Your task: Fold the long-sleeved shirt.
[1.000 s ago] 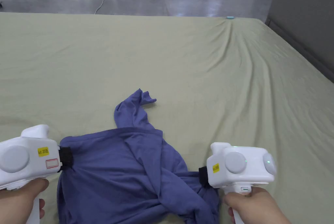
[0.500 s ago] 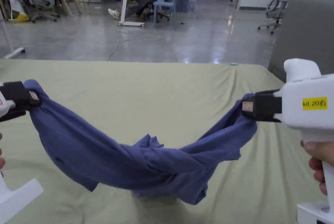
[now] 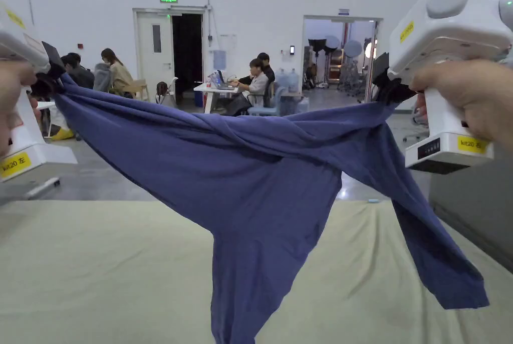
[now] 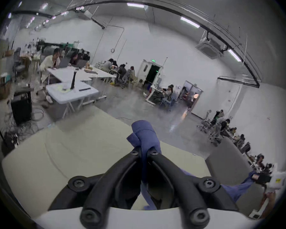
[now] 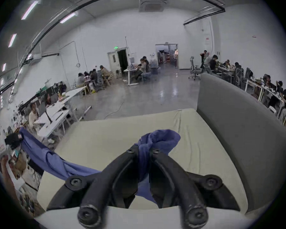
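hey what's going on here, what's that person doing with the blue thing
A person holds a hand-held gripper in each hand and has a blue long-sleeved cotton shirt stretched in the air between them, above a pale green sheet-covered surface. The left hand-held gripper and the right hand-held gripper are each clamped on a bunched bit of the fabric. The shirt is twisted along its top edge, with a sleeve dangling at the right. Nothing is folded yet.
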A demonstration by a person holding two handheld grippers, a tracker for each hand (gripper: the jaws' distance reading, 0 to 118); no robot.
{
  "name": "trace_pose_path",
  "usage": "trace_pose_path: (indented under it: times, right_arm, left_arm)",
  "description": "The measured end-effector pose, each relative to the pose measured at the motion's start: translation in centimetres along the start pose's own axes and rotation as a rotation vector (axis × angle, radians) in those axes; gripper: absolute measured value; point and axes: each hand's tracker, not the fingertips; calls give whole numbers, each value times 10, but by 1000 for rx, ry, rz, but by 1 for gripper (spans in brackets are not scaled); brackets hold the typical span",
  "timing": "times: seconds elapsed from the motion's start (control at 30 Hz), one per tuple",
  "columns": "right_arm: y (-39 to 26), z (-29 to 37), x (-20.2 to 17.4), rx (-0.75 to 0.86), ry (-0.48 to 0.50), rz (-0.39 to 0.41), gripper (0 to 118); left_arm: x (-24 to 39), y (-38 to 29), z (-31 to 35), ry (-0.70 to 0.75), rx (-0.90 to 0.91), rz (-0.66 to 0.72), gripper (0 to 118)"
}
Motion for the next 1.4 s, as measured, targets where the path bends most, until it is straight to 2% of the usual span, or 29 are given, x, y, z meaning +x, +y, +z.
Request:
trace_pose_path:
  times: [0.2, 0.33, 0.43, 0.57, 0.7, 0.8, 0.93, 1.07, 1.13, 1.27, 1.4]
  right_arm:
    - [26, -22, -1, 31, -32, -30, 6]
    - [4, -53, 7, 11, -43, -25, 6]
    - [-38, -96, 20, -95, -41, -35, 6]
    - [-124, -162, 42, -235, -51, -73, 6]
    - [-221, -212, 62, -385, -69, -105, 6]
    - [-283, -227, 76, -471, -63, -120, 6]
    - [-338, -199, 93, -488, -18, -86, 6]
    - [-380, -124, 108, -464, 24, -44, 6]
    - [-402, -90, 113, -460, 44, -13, 6]
    - [-453, -28, 119, -485, 54, -1, 6]
    - [-511, 10, 121, -577, 41, 21, 6]
  left_arm:
    - [4, 9, -28, -37, 11, 37, 0]
    - [3, -14, -54, -50, -30, -28, 0]
    - [-11, -56, -85, -24, -98, -72, 0]
    - [-46, -146, -140, 37, -278, -103, 0]
    - [-91, -245, -177, 78, -445, -71, 0]
    - [-121, -309, -187, 116, -549, -45, 0]
    - [-146, -354, -162, 70, -605, -67, 0]
    - [-160, -371, -100, 5, -599, -187, 0]
    - [-171, -381, -66, -11, -602, -189, 0]
    - [-195, -410, -9, -23, -664, -191, 0]
    - [-218, -449, 42, -3, -722, -226, 0]
